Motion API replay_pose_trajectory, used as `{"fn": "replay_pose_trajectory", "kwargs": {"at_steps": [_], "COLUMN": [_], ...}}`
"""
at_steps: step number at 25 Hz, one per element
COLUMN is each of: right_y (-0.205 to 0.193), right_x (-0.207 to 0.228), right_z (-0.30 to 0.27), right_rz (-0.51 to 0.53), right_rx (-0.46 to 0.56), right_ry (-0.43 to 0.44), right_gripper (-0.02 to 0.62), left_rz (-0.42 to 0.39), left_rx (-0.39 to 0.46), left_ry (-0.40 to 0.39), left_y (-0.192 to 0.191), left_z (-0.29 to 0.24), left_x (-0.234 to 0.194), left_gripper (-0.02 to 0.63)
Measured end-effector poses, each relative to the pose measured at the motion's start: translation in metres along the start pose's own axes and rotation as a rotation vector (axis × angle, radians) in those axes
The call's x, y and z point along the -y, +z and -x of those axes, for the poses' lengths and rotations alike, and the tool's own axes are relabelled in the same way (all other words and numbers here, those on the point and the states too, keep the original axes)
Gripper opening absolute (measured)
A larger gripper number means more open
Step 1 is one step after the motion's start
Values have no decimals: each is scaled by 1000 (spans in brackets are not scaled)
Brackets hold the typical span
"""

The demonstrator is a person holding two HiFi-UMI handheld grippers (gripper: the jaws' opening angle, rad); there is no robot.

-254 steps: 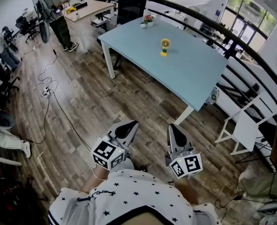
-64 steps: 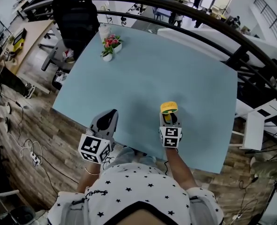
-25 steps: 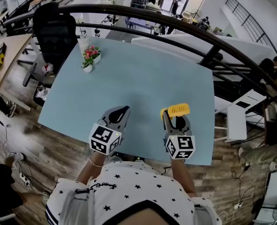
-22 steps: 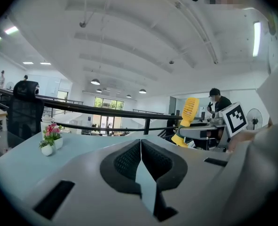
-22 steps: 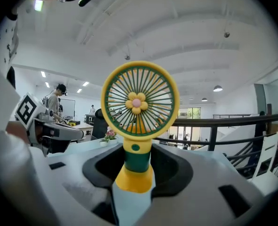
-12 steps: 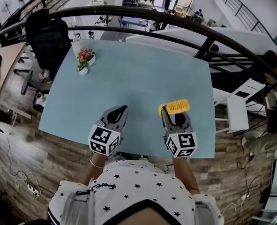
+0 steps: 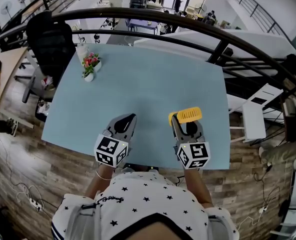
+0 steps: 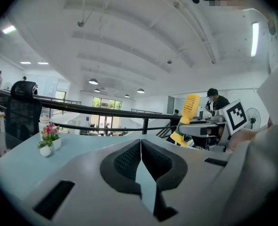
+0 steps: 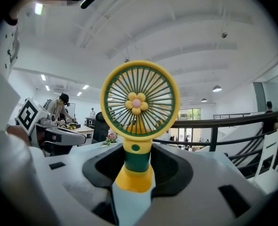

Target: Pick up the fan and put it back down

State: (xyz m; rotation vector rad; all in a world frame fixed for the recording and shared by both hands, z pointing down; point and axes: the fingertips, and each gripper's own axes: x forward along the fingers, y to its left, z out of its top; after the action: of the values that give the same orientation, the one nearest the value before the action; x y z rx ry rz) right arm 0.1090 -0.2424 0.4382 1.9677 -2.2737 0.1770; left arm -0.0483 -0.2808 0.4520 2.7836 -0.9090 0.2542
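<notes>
The pick-up half looks done. The right gripper [image 7: 181, 121] has its jaws clamped on the flared yellow foot of the small yellow-and-green handheld fan [image 7: 190, 115]. In the right gripper view the fan [image 9: 139, 102] stands upright between the dark pads, its round grille and flower-shaped hub facing the camera. From the left gripper view the fan [image 8: 190, 108] appears to hang clear of the light-blue rectangular table [image 7: 137, 79], so I judge it lifted rather than resting. In the head view it sits over the table's near right part, at about 5 o'clock from the table's middle. The left gripper [image 7: 129, 118] hovers at 9 o'clock from the right one, jaws closed tip to tip on nothing, and takes no part. The small white pot of pink flowers [image 7: 89, 65] stands well apart at 10 o'clock, near the far left corner. What remains is to lower the fan and let it go standing on the tabletop.

Against the frame half a second earlier almost nothing differs: fan, both grippers and pot lie in the same spots. Against the oldest frame the change is large: there the fan stands alone on the distant table and both grippers hang empty over the wooden floor.
</notes>
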Motion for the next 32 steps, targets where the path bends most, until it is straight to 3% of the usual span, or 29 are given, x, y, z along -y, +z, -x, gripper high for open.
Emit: {"fn": "replay_pose_trajectory", "kwargs": {"at_steps": [32], "right_y": [-15], "right_x": [2], "right_z": [-12], "right_rz": [-14], "right_rx": [-28], "right_ry": [8], "right_gripper": [169], "left_rz": [-11], "left_rx": [1], "left_ry": [32], "left_y": [2], "left_z": [1], "left_x": [-10], "left_gripper": [29]}}
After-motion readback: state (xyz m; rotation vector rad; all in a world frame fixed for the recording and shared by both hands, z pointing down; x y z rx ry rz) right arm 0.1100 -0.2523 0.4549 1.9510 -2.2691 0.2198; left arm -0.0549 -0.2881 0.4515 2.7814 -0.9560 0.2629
